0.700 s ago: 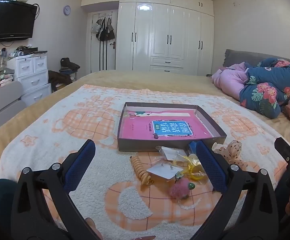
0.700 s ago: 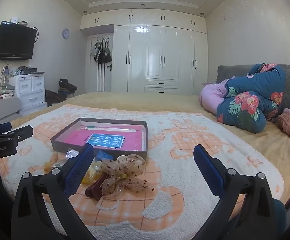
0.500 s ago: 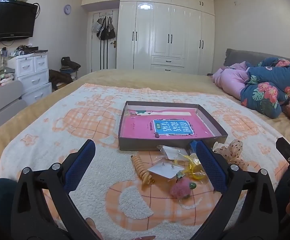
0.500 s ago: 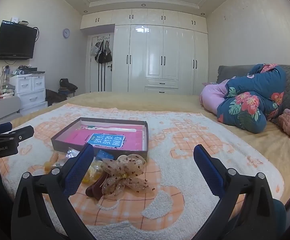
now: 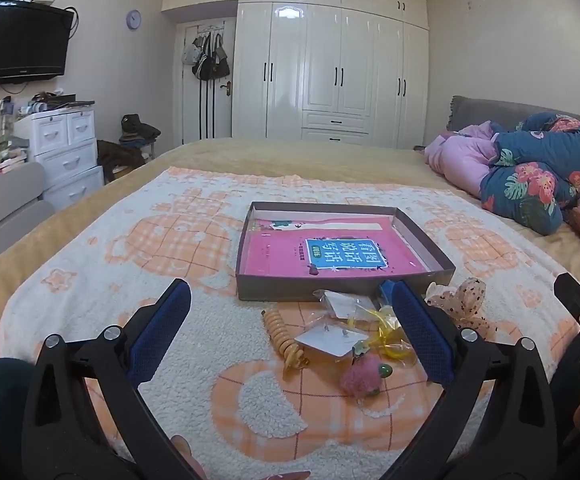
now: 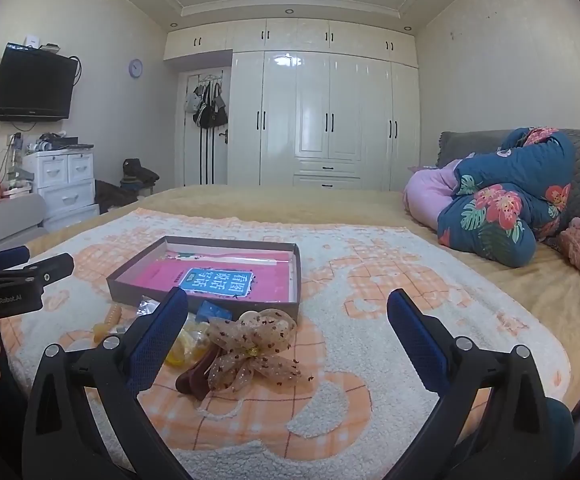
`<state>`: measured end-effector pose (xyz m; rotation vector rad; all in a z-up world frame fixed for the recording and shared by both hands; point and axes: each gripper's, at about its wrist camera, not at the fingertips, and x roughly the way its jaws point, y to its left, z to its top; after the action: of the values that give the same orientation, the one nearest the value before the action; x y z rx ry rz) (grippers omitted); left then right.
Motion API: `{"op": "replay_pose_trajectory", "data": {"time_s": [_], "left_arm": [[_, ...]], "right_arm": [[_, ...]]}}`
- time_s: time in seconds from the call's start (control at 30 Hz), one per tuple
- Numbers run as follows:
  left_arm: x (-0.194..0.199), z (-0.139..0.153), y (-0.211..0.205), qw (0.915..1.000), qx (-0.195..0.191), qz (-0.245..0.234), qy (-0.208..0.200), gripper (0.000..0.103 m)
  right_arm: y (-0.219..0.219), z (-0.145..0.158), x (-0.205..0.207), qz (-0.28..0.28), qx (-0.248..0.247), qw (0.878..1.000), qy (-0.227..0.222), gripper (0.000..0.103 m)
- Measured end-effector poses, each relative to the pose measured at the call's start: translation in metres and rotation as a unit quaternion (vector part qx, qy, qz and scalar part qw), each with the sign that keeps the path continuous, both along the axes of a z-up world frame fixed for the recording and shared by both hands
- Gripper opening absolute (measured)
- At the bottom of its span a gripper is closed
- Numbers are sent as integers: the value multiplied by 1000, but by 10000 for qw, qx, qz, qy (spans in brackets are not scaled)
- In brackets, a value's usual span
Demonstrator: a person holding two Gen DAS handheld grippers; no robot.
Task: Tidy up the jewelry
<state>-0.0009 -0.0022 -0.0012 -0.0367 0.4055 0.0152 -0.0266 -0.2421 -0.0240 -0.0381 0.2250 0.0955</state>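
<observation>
1. Fleecy orange-and-white blanket (image 5: 193, 240) covers the bed; far behind stands a white wardrobe (image 5: 330, 72).
2. Near the middle lies the shallow box (image 5: 426, 240), and the jewelry is heaped just in front of it: coil hair tie (image 5: 279, 332), earring card (image 5: 332, 340), pink pompom (image 5: 360, 376), lace bow (image 6: 249, 348).
3. Sorting looks not yet begun; next, one gripper must close on a piece.
4. Left gripper (image 5: 285, 332) and right gripper (image 6: 287, 336) both hover released, tilted slightly down, holding nothing.
</observation>
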Motion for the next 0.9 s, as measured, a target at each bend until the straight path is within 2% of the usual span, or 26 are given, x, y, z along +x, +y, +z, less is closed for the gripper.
{"op": "replay_pose_trajectory", "data": {"time_s": [0.9], "left_arm": [[1,0,2,10000,15,-28,-18,92]], "right_arm": [[-1,-4,2,-7,9,10000,36,97]]}}
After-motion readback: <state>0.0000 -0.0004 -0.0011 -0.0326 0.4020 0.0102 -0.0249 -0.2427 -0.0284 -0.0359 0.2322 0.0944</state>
